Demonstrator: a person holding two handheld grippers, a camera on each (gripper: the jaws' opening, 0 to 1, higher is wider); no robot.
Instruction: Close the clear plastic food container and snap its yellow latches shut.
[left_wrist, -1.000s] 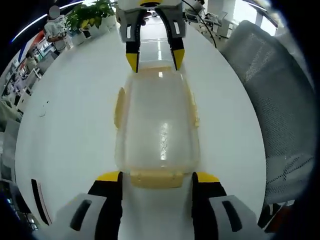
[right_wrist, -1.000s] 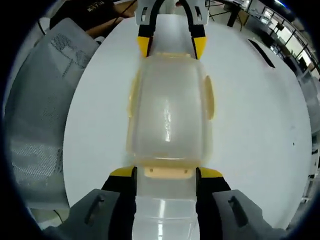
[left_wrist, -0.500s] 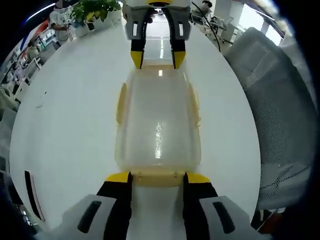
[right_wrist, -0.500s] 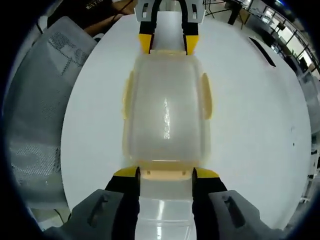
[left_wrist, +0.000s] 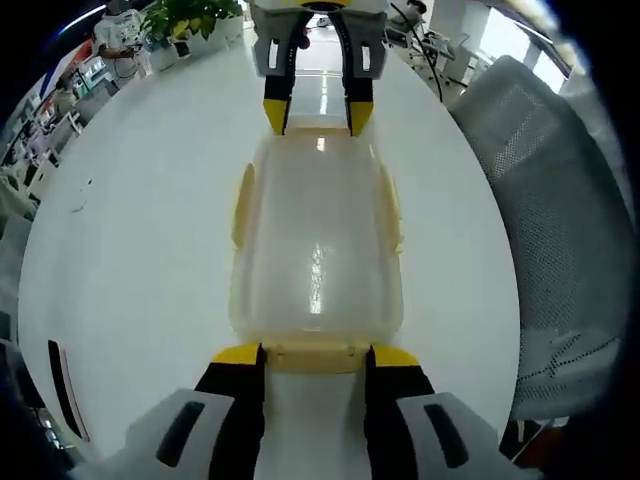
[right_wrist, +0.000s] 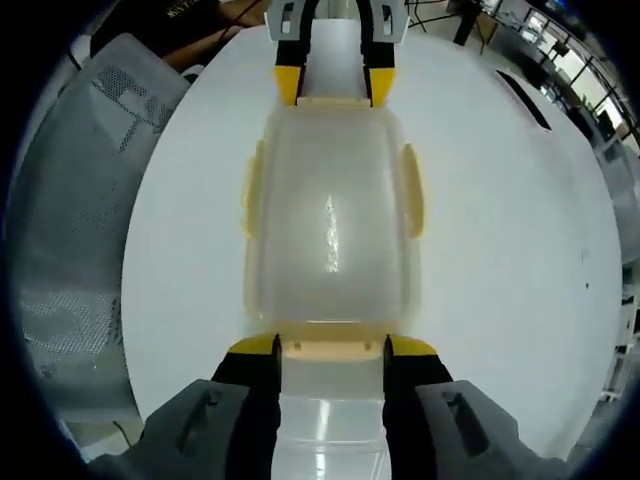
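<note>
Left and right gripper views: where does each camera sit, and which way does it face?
Left gripper view: rides the left tool, facing along the clear container toward the right tool; its own two jaws flank the near end latch.
Right gripper view: rides the right tool, facing back along the container toward the left tool; its own jaws flank its near latch.
Shared: container, white table, grey mesh chair.
</note>
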